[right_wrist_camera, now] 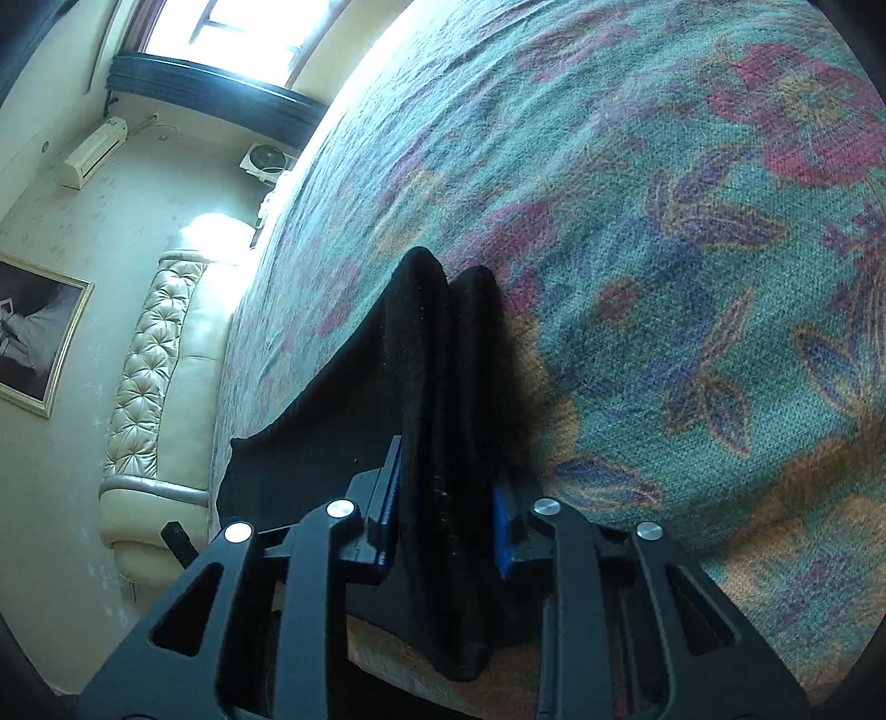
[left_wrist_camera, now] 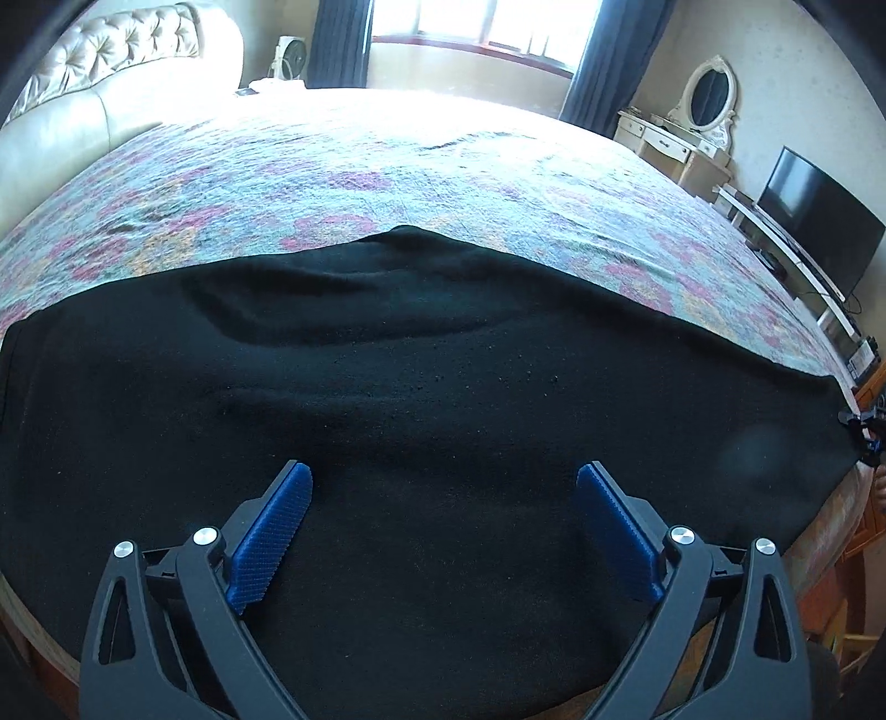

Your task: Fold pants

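Black pants [left_wrist_camera: 421, 376] lie spread across the near part of a flowered bedspread [left_wrist_camera: 387, 171]. My left gripper [left_wrist_camera: 443, 476] hovers over the cloth with its blue pads [left_wrist_camera: 271, 537] wide apart and nothing between them, so it is open. At the far right edge of the left wrist view, the other gripper [left_wrist_camera: 866, 437] shows small at the pants' end. In the right wrist view, my right gripper [right_wrist_camera: 446, 471] is shut on a bunched fold of the pants [right_wrist_camera: 443, 387], which stands up between the pads over the bedspread [right_wrist_camera: 664, 221].
A tufted cream headboard [left_wrist_camera: 111, 72] stands at the bed's far left. A window with dark curtains [left_wrist_camera: 338, 39], a fan [left_wrist_camera: 288, 55], a vanity with an oval mirror [left_wrist_camera: 703, 99] and a television [left_wrist_camera: 819, 221] line the walls. A wall air conditioner [right_wrist_camera: 94, 152] and framed picture [right_wrist_camera: 33, 343] hang beyond.
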`<action>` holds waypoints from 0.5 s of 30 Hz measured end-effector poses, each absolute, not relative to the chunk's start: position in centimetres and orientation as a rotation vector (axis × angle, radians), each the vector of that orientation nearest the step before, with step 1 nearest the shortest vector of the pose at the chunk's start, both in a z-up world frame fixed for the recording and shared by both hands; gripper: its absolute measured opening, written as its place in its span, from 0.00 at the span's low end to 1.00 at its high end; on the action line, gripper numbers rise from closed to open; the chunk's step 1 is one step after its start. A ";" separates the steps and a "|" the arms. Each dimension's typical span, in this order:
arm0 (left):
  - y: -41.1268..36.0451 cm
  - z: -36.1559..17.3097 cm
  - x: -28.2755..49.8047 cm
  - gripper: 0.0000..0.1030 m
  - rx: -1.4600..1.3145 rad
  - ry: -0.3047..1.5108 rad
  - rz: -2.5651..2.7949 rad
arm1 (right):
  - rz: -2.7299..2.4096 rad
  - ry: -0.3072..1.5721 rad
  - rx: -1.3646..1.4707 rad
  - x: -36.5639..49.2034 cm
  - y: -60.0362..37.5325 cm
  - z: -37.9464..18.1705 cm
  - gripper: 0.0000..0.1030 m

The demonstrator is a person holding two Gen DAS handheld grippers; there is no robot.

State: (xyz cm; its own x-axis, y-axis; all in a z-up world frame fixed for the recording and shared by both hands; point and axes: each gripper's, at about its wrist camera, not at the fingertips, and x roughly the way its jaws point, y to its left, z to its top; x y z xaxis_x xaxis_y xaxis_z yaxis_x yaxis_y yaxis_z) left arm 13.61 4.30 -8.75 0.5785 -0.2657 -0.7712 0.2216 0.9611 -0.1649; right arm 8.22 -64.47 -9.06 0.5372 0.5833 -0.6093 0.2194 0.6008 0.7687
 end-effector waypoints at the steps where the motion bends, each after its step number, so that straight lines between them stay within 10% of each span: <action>1: 3.9 -8.9 13.6 0.95 0.000 0.916 -0.290 | 0.252 1.005 0.948 8.1 -64.6 -9.0 0.21; 15: 9.9 -7.0 12.6 0.95 -0.271 0.885 -0.388 | 0.117 0.916 0.814 7.2 -62.5 -2.4 0.15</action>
State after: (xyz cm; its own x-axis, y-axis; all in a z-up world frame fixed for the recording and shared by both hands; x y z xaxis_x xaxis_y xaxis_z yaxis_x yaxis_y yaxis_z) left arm 12.63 9.86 -7.02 0.5708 -0.4366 -0.6954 0.2159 0.8969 -0.3859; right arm 7.19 -62.55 -2.36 0.6245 0.4178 -0.6599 0.2389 0.7022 0.6707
